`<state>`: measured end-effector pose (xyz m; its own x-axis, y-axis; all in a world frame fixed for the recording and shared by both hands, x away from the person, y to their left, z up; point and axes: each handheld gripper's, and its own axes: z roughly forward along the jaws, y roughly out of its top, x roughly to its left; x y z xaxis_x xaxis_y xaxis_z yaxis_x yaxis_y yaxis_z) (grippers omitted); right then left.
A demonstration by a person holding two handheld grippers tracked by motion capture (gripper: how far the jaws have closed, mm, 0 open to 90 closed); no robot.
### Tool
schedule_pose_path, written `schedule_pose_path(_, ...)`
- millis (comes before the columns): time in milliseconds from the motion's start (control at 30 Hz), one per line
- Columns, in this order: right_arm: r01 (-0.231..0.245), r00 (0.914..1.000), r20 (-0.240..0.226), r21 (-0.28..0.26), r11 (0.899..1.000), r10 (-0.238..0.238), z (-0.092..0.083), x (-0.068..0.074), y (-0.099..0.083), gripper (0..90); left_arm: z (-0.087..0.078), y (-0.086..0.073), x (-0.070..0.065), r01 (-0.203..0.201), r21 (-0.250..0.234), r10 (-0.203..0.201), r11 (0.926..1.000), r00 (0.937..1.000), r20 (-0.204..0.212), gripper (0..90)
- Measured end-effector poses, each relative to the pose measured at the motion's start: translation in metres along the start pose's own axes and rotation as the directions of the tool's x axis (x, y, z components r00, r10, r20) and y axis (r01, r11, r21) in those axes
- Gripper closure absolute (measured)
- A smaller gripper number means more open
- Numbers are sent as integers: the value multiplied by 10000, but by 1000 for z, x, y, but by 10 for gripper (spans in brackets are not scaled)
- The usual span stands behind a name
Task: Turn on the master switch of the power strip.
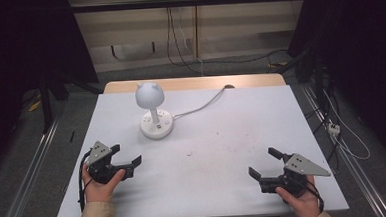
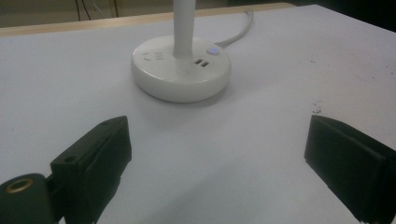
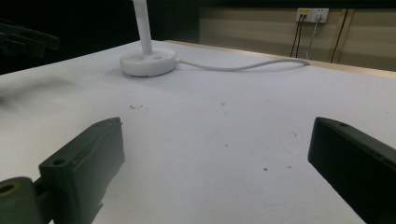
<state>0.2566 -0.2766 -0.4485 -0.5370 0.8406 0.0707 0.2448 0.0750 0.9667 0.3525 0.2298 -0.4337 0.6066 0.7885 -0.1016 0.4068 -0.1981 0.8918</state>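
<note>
At lower left of the high view the left gripper (image 1: 124,159) rests on the table (image 1: 223,157) in the person's hand, jaws wide apart and empty. Up and right of it, in the upper middle, stands the lamp (image 1: 154,110), well apart from both grippers, its cord (image 1: 201,107) running to the far edge. At lower right the right gripper (image 1: 264,163) also sits with jaws spread, holding nothing.

The lamp looks light and rigid plastic, smooth and likely slippery, and top-heavy under its round head. The thin stem looks like the best hold; the wide base seems too broad for the jaws.

The left gripper view shows base details: sockets, USB ports and a lit button (image 2: 213,50). The right gripper view shows wall outlets (image 3: 312,14).
</note>
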Motion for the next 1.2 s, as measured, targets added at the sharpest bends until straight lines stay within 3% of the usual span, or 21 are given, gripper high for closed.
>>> schedule_pose_path(300,24,10000,-27,35,10000,-24,0,0,0,33,-5,-5,2,128,8,-128,9999,9999,-70,71)
schedule_pose_path(1200,5,10000,19,14,10000,-5,-1,-2,1,33,-16,-15,8,3,222,4,9998,9994,-340,70)
